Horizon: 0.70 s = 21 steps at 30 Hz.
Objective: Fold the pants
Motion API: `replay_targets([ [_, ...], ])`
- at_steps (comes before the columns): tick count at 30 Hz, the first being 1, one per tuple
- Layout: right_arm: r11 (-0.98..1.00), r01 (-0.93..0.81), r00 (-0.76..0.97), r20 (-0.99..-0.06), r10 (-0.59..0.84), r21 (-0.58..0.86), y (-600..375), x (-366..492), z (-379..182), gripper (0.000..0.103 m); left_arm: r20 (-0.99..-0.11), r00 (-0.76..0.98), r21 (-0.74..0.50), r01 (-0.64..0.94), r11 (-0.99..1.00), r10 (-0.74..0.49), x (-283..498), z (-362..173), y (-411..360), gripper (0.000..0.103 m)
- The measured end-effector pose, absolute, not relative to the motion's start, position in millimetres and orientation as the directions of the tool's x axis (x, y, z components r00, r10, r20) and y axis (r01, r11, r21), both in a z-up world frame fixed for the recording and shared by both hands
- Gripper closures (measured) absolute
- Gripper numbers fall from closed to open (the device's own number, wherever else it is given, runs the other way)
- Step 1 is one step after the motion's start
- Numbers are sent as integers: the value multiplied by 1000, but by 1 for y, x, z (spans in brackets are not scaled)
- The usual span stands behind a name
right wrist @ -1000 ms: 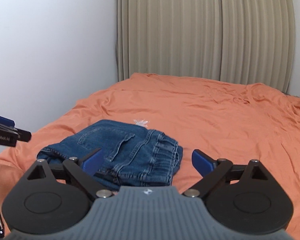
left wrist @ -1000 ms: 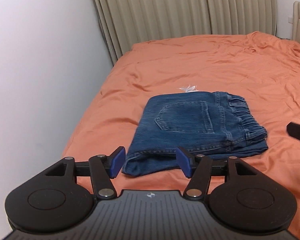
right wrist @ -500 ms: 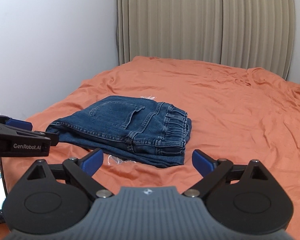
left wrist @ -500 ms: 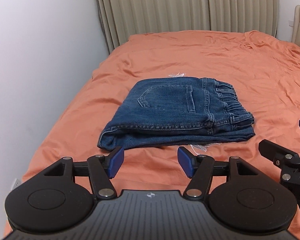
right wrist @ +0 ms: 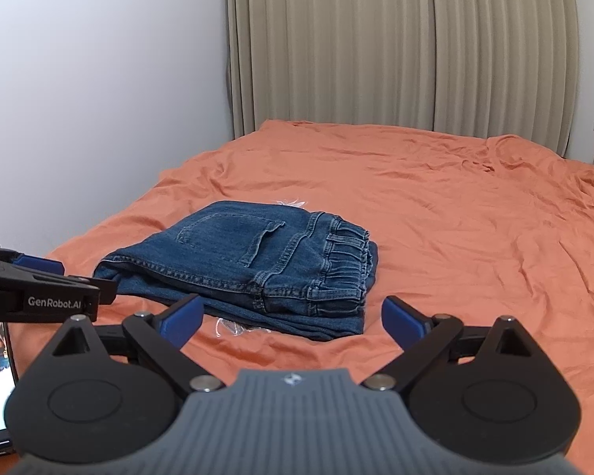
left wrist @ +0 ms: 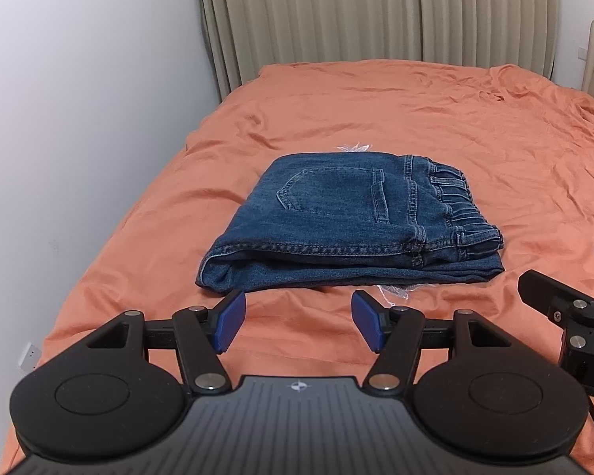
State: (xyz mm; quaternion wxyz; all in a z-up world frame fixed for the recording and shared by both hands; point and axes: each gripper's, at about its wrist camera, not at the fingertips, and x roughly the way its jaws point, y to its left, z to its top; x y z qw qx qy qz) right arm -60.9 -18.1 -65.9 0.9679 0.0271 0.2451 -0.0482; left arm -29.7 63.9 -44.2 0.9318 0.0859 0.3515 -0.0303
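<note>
the pants (left wrist: 348, 223) lie folded into a thick, roughly rectangular stack on the orange bedsheet (left wrist: 435, 118), toward the wall side of the bed; they are dark blue denim with pale contrast stitching, a back pocket facing up and a gathered elastic waistband with belt loops along the right edge. a bit of thin, clear, crinkled material (left wrist: 394, 291) pokes out from under the near edge. the left gripper (left wrist: 297, 326) hovers just short of that near edge, its jaws parted wide with nothing between the flat blue pads, touching neither denim nor sheet. the right gripper (right wrist: 293, 318) sits beside it, jaws spread wider and empty, also clear of the fabric. the sheet is soft and creased. beige pleated curtains (right wrist: 396, 47) hang behind the bed beside a plain white wall (right wrist: 99, 79).
</note>
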Motion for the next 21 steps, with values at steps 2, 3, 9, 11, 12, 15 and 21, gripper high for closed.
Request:
replay_targets([
  [2,994,107,875,-477,-79,31,-19,-61,-66,10,-661,751,137,116,984,3,-30,-44,64,31],
  [3,994,106,875,-478,-78,32,-19,-61,-66,10,-661,750,138,116,984,4,-31,-44,64,31],
  [9,994,105,872,-484,-74,38,-21,-61,-68,10,-664,748,139,113,984,8,-31,-44,63,31],
  [11,993,108,873,-483,-76,40,-22,-61,-68,10,-664,748,138,112,984,8,-31,-44,64,31],
  [12,993,110,873,-482,-77,41,-22,-61,-68,10,-663,748,136,112,984,7,-32,-44,64,31],
  [15,993,110,875,-478,-77,41,-22,-62,-68,10,-664,748,137,113,984,6,-32,-43,64,31],
  [21,993,109,874,-480,-76,42,-22,-63,-68,10,-664,748,143,112,983,12,-33,-43,63,31],
])
